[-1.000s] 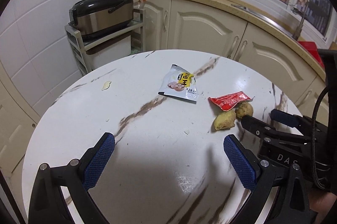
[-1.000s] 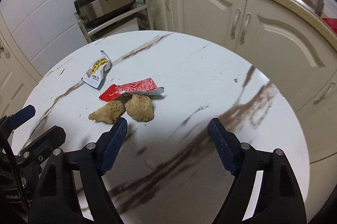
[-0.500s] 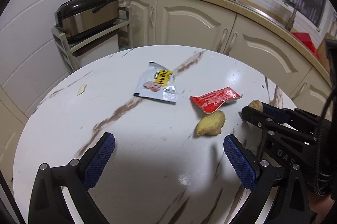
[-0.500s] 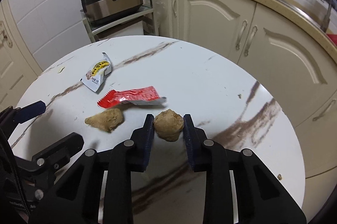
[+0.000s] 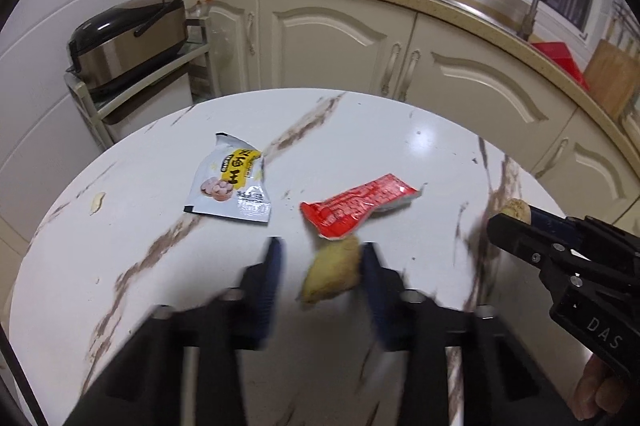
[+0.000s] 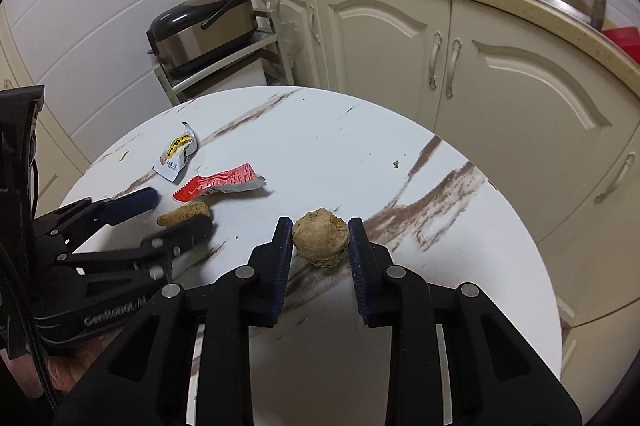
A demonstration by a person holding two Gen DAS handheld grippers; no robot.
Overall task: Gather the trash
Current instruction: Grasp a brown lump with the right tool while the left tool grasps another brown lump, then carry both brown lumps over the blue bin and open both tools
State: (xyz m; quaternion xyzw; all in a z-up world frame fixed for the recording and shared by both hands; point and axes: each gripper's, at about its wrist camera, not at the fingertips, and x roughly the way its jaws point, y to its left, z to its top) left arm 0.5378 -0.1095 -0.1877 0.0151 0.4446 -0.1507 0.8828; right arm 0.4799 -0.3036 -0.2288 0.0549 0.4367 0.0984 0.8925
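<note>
Round white marble-look table (image 5: 168,306) with brown veins, cream kitchen cabinets behind. Two ginger pieces, two empty wrappers, two tools. Right tool (image 6: 319,244) clamped narrow on the rounder ginger knob (image 6: 319,242), pads pressing both sides. Left tool (image 5: 320,258) closing, blurred, around the elongated ginger piece (image 5: 332,274); right pad touching, left pad apart from it; long axis slanting from lower left to upper right in the left wrist view. Red wrapper (image 5: 356,204) just beyond, long axis also slanting up to the right. White and yellow snack packet (image 5: 230,188) left of it, torn top toward the cabinets.
</note>
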